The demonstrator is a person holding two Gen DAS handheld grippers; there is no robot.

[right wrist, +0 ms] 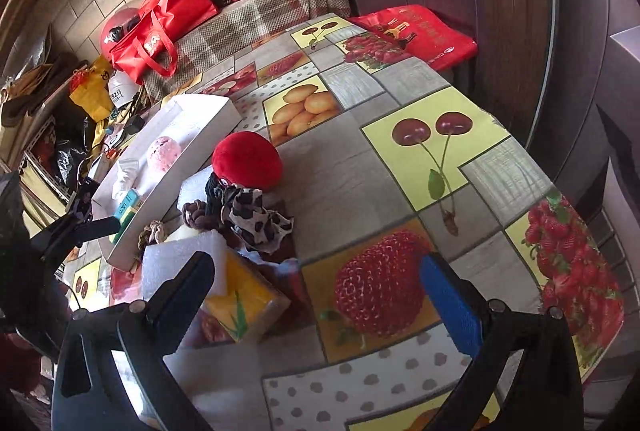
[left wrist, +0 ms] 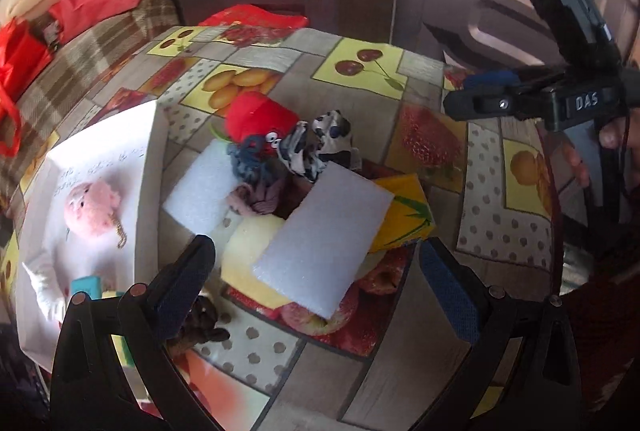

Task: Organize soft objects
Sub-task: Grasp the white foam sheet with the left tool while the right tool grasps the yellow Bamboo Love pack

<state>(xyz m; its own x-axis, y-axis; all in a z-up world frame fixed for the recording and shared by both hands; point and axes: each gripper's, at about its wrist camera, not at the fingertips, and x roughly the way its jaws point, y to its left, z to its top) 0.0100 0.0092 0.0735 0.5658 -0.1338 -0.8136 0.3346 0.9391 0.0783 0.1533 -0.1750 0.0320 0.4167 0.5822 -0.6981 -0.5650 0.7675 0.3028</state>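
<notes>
Both my tongs hung released: my left gripper (left wrist: 316,283) over the white foam pad (left wrist: 324,241), my right gripper (right wrist: 320,295) beside it.

A round red plush toy (right wrist: 247,161) and a black-and-white cow-print cloth (right wrist: 260,221) lie on the fruit-patterned tabletop (right wrist: 400,159), beside a seemingly pink plush toy (left wrist: 94,209).

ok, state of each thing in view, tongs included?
left tongs: open, empty, above the foam sheet
right tongs: open, empty
white box: open, pink plush lying inside
foam sheet: flat, atop the pile
red plush: on table, outside box
cow-print scrunchie: crumpled, in pile
tissue pack: on table
</notes>
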